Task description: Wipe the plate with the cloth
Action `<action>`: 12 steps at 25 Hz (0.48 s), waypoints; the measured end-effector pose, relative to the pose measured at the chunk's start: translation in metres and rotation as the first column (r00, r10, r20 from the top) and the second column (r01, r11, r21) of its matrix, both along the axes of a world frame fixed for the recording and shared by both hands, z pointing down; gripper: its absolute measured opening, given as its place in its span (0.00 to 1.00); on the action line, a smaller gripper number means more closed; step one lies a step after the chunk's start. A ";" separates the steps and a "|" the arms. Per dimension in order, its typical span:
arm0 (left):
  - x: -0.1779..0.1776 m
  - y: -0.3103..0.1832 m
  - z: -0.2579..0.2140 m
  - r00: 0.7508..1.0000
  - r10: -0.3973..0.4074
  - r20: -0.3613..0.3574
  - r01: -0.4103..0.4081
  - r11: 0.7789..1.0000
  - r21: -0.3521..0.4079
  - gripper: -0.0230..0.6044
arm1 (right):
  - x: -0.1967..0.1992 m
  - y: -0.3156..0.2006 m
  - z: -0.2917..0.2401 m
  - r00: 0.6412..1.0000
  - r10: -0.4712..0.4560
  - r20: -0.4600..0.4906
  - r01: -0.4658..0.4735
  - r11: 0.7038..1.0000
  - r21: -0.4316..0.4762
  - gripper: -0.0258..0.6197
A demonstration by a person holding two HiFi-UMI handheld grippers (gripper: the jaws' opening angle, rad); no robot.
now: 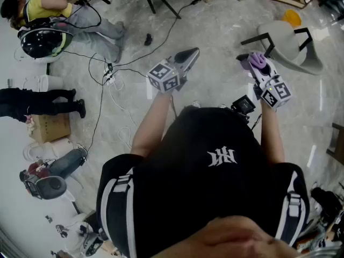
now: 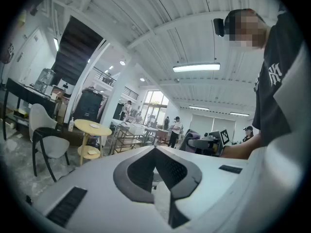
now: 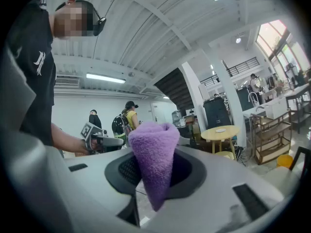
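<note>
The right gripper (image 3: 154,178) is clamped on the cloth (image 3: 153,152), a purple wad pinched between its jaws and standing out past their tips. The left gripper (image 2: 156,171) has its jaws pressed together with nothing between them. Both are held level in the air in front of the person, side by side and well apart, over bare floor (image 1: 215,31).

No plate shows in any of the 3 views. Beneath and ahead of the grippers there is only floor, a chair (image 1: 287,44) and a round table (image 3: 221,131) far ahead of the right one.

As I judge it, 1 step is done: the cloth is in the grip. The wiping itself is not begun. The plate has yet to be reached, probably steadied with the empty left gripper, then rubbed over with the cloth.
</note>
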State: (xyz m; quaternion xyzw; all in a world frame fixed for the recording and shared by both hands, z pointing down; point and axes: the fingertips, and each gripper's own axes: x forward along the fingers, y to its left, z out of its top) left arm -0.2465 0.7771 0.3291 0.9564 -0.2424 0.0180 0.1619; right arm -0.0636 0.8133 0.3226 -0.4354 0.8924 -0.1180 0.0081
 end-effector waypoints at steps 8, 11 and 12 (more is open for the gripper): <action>0.000 -0.005 -0.019 1.000 -0.004 -0.011 0.005 1.000 0.024 0.06 | -0.002 -0.009 -0.018 1.000 -0.014 -0.010 0.014 1.000 0.025 0.18; 0.003 -0.006 -0.016 1.000 -0.004 -0.008 0.004 1.000 0.019 0.06 | -0.002 -0.008 -0.014 1.000 -0.026 -0.011 0.027 0.999 0.018 0.18; 0.006 -0.004 -0.015 1.000 -0.002 -0.007 0.002 1.000 0.019 0.06 | -0.001 -0.006 -0.014 0.999 -0.031 -0.014 0.032 0.999 0.021 0.19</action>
